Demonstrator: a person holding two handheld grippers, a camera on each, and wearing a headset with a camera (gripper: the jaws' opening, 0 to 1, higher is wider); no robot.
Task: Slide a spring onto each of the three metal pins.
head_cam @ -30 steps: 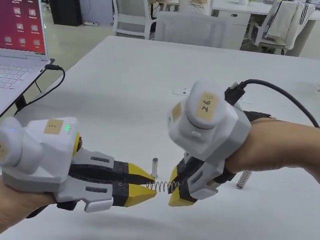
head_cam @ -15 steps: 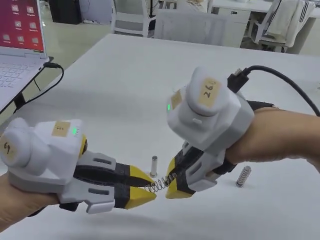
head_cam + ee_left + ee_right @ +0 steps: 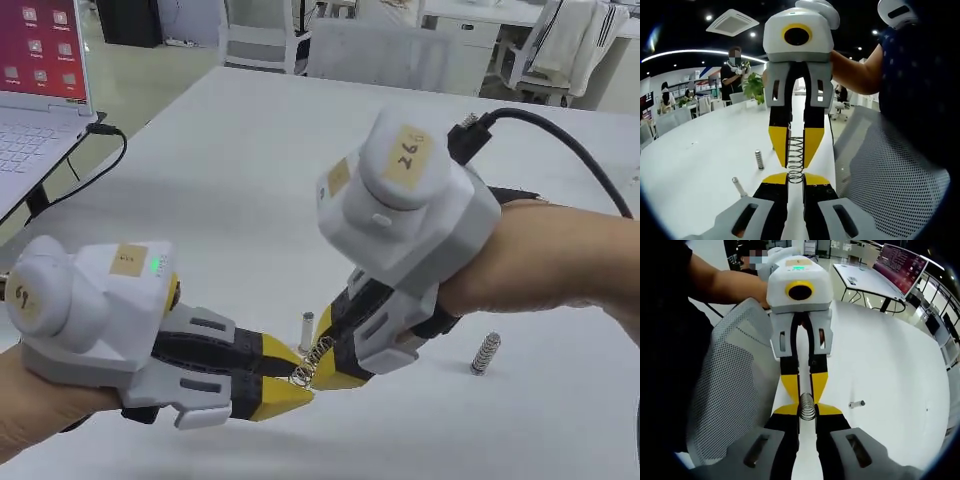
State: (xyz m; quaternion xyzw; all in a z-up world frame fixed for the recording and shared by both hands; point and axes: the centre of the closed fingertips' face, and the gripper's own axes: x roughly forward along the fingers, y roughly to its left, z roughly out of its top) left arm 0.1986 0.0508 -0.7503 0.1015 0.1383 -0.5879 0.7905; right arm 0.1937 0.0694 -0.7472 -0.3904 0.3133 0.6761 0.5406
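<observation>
The left gripper (image 3: pixel 296 380) and the right gripper (image 3: pixel 334 374) are meeting tip to tip just above the white table (image 3: pixel 250 180). Each is pinching one end of the same spring (image 3: pixel 311 360), its jaws closed down to the coil's width. The head view is showing a bare upright pin (image 3: pixel 306 330) just behind that spring, and a second spring (image 3: pixel 485 353) standing well apart to the right. The left gripper view is showing the held coil running straight between both pairs of yellow tips. The right gripper view is looking almost along it.
</observation>
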